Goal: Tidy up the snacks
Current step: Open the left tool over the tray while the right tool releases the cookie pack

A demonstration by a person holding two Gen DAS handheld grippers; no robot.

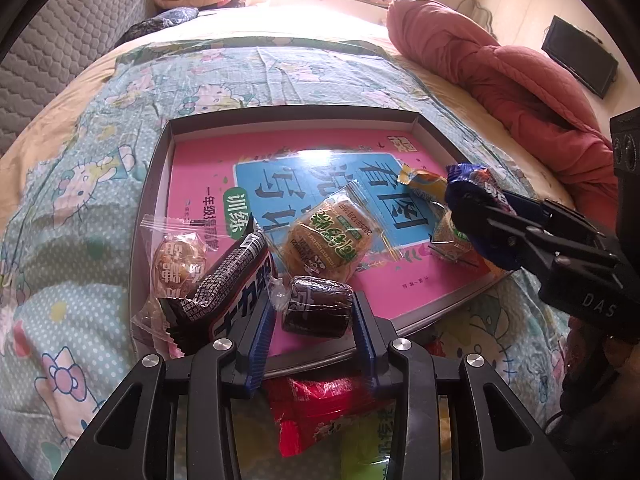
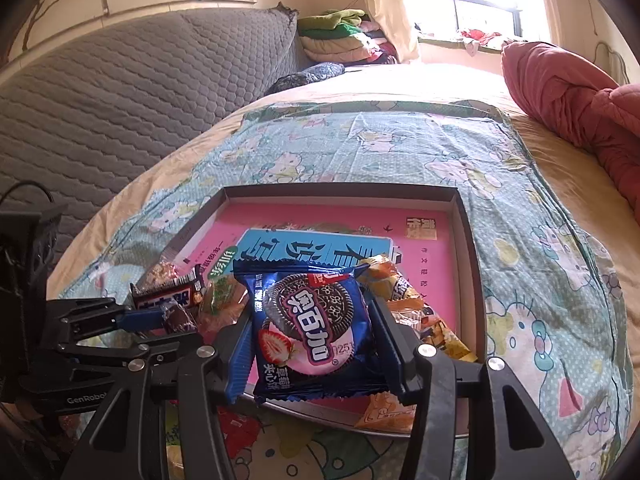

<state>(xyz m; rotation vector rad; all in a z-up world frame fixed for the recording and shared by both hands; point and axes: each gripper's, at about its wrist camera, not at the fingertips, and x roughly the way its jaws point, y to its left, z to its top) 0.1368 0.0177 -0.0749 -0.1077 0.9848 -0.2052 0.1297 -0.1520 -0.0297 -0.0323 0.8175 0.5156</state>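
The right tool (image 2: 310,336) clamps a blue cookie packet (image 2: 310,332) (strawberry pictured) above the tray (image 2: 466,216); orange snacks (image 2: 416,312) lie just right.

Red snack packet (image 1: 316,412) half behind left gripper (image 1: 314,334), its lower end out of frame.

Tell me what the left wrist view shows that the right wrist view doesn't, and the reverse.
Only the left wrist view shows the black monitor on the far wall and the clear-wrapped biscuit face-on in the tray.

Only the right wrist view shows the front of the blue cookie pack, with its cookie and strawberry picture, gripped by the right gripper.

Both show the tray with the pink book inside, the left gripper closed on the dark brown cake, the black chocolate bar, and the red quilt.
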